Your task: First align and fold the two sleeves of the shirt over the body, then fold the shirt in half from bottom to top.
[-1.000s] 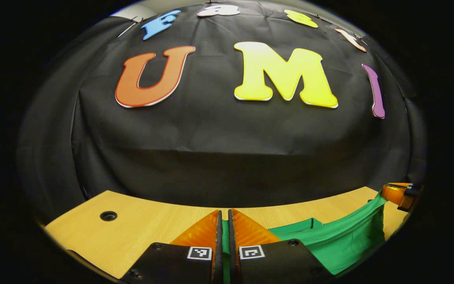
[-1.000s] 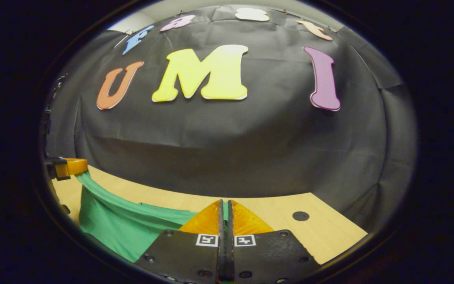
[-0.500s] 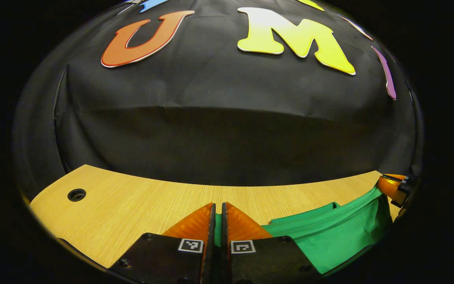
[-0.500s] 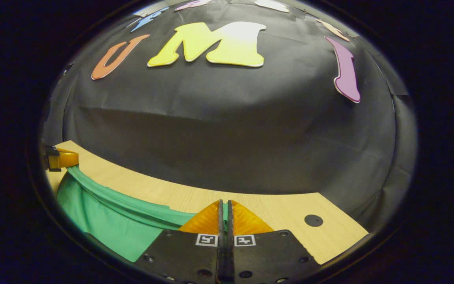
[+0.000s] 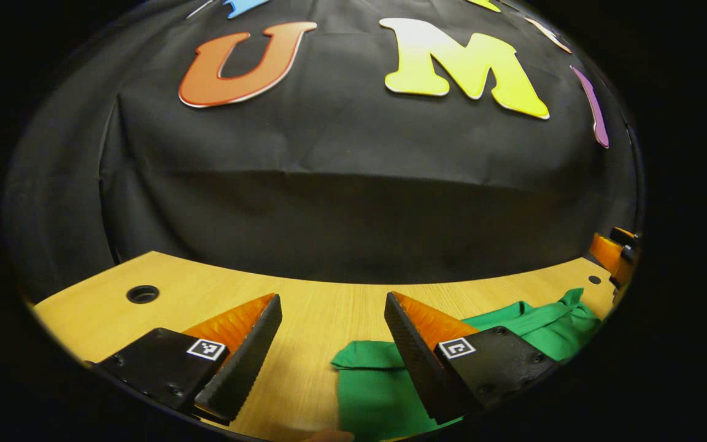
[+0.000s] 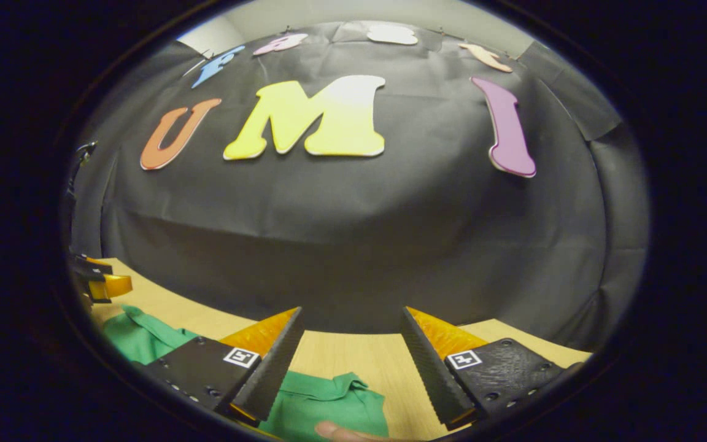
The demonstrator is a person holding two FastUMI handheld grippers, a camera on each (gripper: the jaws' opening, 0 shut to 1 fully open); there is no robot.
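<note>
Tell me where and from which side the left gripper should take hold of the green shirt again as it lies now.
Grip the shirt at its near-left corner edge, coming from the bare table on its left. That edge lies flat and exposed between the open left gripper fingers, so a low approach should likely catch it. The right gripper is open too.

left gripper (image 5: pixel 332 307): fingers (image 5: pixel 249 353) spread wide, nothing between | green shirt (image 5: pixel 372 393): flat on worktop (image 5: pixel 323 294), under the right-hand finger | other gripper (image 5: pixel 612 253): far right beyond the shirt
</note>
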